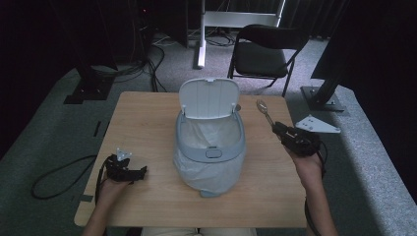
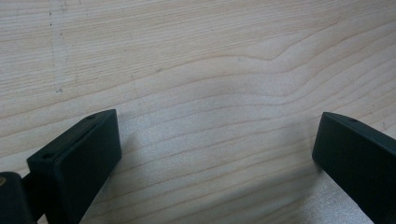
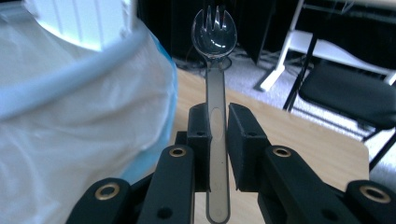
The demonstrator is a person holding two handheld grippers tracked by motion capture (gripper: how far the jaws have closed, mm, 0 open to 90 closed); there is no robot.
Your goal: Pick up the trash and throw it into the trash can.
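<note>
A small grey bin point(image 1: 210, 147) with a white liner bag stands at the table's middle, its white lid point(image 1: 208, 98) tipped up and open. Right of it, above the table, my right gripper point(image 1: 278, 127) is shut on the handle of a clear plastic spork point(image 1: 264, 110). In the right gripper view the spork point(image 3: 215, 70) stands up between the jaws point(image 3: 217, 119), with the bin's rim and bag point(image 3: 79, 107) close at the left. My left gripper point(image 1: 140, 171) rests low at the table's front left. Its jaws point(image 2: 217, 140) stand wide apart over bare wood.
The wooden table point(image 1: 147, 118) ends a little past the right gripper. Behind it stand a black folding chair point(image 1: 265, 51) and a white stand point(image 1: 201, 44). A white bracket point(image 1: 317, 124) lies on the floor at the right, cables point(image 1: 59, 172) at the left.
</note>
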